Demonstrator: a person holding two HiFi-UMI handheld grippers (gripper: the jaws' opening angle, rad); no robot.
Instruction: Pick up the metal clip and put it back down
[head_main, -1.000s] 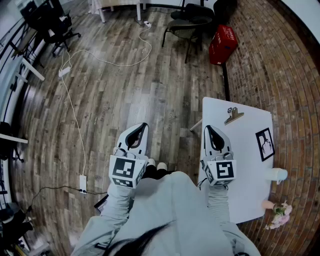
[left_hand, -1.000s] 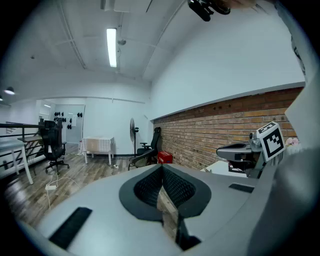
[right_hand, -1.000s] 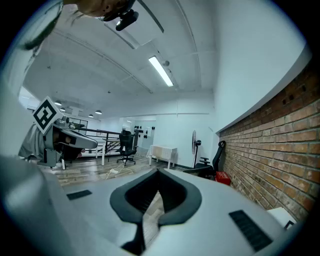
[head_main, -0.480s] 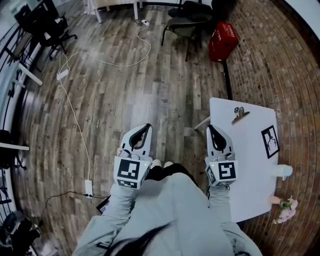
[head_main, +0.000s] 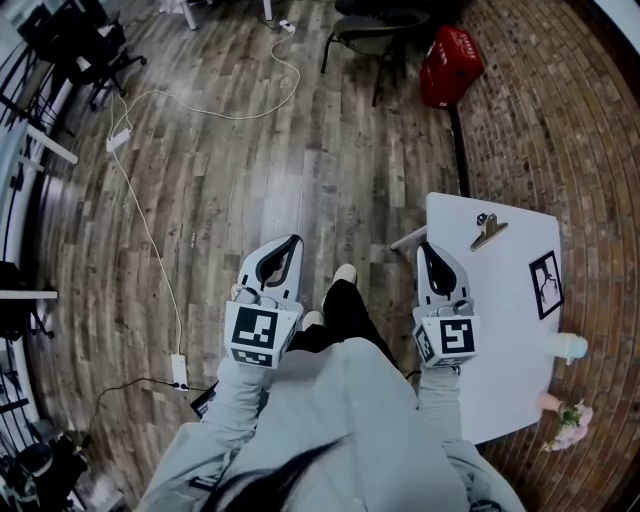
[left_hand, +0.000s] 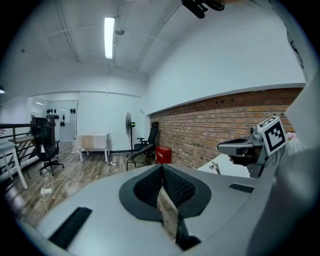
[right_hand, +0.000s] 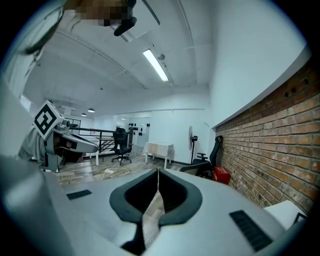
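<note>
The metal clip (head_main: 488, 230) lies on the far corner of the white table (head_main: 500, 340), silver with a bronze handle. My right gripper (head_main: 424, 246) hovers over the table's left edge, a short way left of and nearer than the clip, not touching it. Its jaws are shut with nothing between them, which the right gripper view (right_hand: 158, 171) confirms. My left gripper (head_main: 293, 241) is held over the wooden floor, well left of the table, jaws shut and empty (left_hand: 162, 167). In the left gripper view the clip (left_hand: 214, 167) shows small on the table, under the right gripper (left_hand: 245, 147).
On the table are a black-and-white card (head_main: 547, 285), a white cup (head_main: 565, 347) and pink flowers (head_main: 565, 425). A red box (head_main: 450, 65) and a chair (head_main: 375, 35) stand beyond it by the brick wall. A white cable (head_main: 150, 230) runs over the floor. A dark-trousered leg (head_main: 345, 300) steps between the grippers.
The person's leg and pale shoe have swung forward between the grippers, and the whole view has shifted slightly. Both grippers stay shut and keep their places relative to the body.
</note>
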